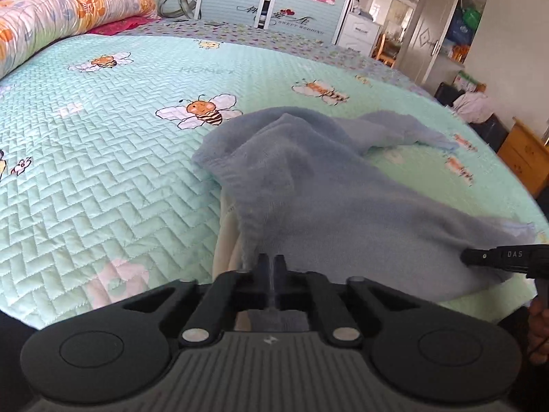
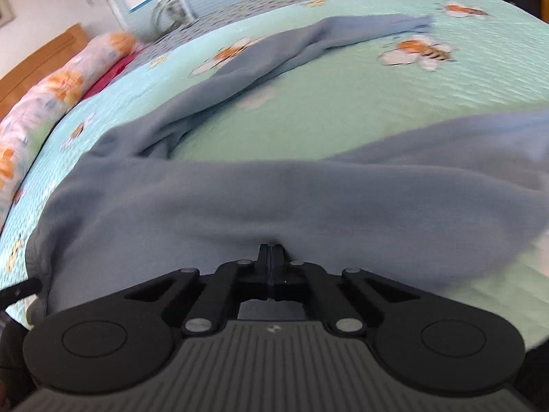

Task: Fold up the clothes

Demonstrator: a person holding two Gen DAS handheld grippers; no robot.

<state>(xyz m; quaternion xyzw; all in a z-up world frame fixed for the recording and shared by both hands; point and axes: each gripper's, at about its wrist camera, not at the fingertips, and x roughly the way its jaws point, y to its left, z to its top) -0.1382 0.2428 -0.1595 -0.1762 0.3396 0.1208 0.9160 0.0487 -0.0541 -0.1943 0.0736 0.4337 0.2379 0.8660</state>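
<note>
A fuzzy blue sweater (image 1: 329, 185) lies crumpled on the mint bee-print bedspread (image 1: 103, 137). One sleeve (image 2: 308, 44) trails away across the bed. My left gripper (image 1: 272, 262) is shut on the sweater's near edge, with blue fabric showing between its fingers. In the right wrist view, my right gripper (image 2: 271, 252) is shut on the near hem of the sweater (image 2: 240, 199), which bunches up at the fingertips. The right gripper (image 1: 468, 257) also shows at the right of the left wrist view, pinching the same edge. A pale cream cloth (image 1: 226, 240) peeks out from under the sweater.
A rolled floral quilt (image 1: 68, 10) and a red cushion (image 1: 116, 27) lie along the far left of the bed, by a wooden headboard (image 2: 34, 65). Sliding wardrobe doors (image 1: 274, 0) stand beyond. A wooden bedside cabinet (image 1: 525, 158) is at the right.
</note>
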